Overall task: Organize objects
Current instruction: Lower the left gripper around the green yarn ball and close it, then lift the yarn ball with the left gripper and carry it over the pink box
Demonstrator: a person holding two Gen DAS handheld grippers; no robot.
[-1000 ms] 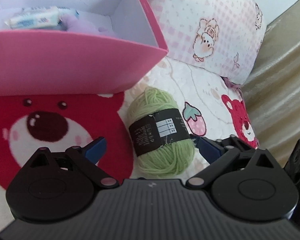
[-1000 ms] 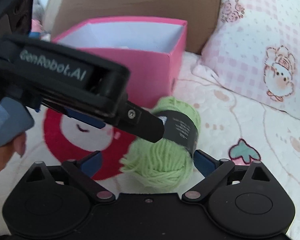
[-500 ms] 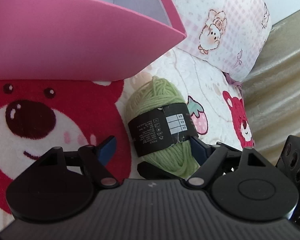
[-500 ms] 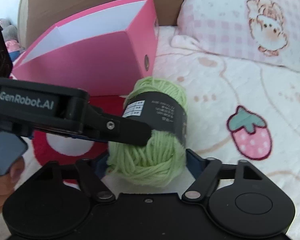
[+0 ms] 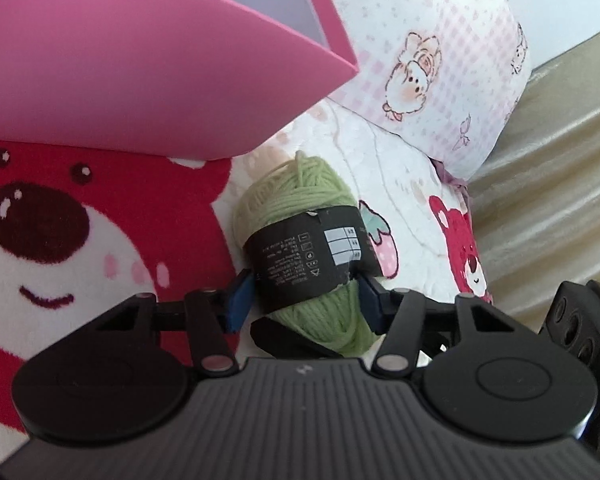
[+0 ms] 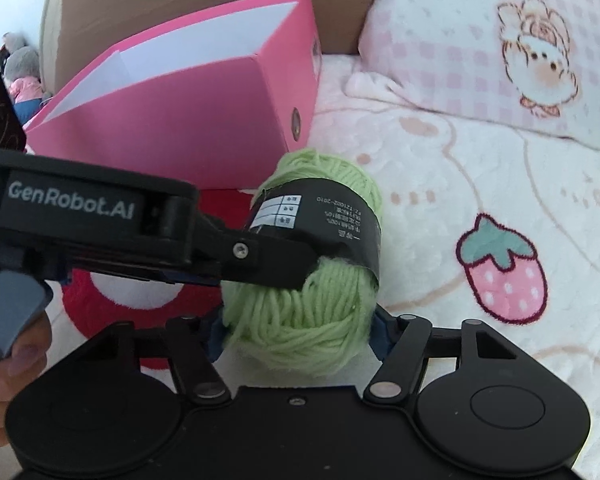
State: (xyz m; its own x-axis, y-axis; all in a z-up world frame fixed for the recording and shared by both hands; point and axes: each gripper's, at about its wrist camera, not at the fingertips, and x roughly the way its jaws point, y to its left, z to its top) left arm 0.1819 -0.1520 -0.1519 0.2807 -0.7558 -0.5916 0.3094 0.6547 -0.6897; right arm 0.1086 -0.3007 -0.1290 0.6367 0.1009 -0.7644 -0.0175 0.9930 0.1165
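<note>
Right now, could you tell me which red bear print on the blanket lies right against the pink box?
The large bear face, whose head reaches the pink box's lower edge; the small bear sits apart, beyond the green yarn.

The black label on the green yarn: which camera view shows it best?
The left wrist view: the black label faces the camera, unobstructed, on the green yarn. In the right wrist view the label curves away, and the left gripper covers its lower left part.

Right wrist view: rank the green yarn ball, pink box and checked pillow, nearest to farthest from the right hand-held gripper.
1. Green yarn ball, between its fingers.
2. Pink box, behind the yarn, upper left.
3. Checked pillow, far upper right.
</note>
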